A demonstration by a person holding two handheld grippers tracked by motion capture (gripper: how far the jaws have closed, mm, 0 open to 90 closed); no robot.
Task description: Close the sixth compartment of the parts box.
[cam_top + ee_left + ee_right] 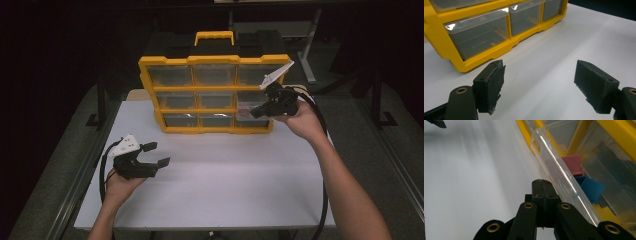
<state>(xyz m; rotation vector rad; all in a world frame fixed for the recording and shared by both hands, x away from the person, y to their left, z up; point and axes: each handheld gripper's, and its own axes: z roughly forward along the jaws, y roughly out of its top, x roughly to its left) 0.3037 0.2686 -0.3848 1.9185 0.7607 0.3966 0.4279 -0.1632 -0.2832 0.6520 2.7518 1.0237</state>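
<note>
Right gripper (541, 185), jaws pressed together, touches the clear drawer (564, 180)'s rim; left gripper (540, 87) spread over bare table (564, 40).

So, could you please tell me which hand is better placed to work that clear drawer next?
Right, probably. The right tool, shut, sits at the pulled-out drawer of the organizer; the left tool hangs open over the table, well away.

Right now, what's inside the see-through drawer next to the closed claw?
The clear drawer holds a pinkish-red piece and a blue folded piece, like paper or card. Its frosted wall blurs whatever lies deeper. The right claw sits shut beside it.
</note>
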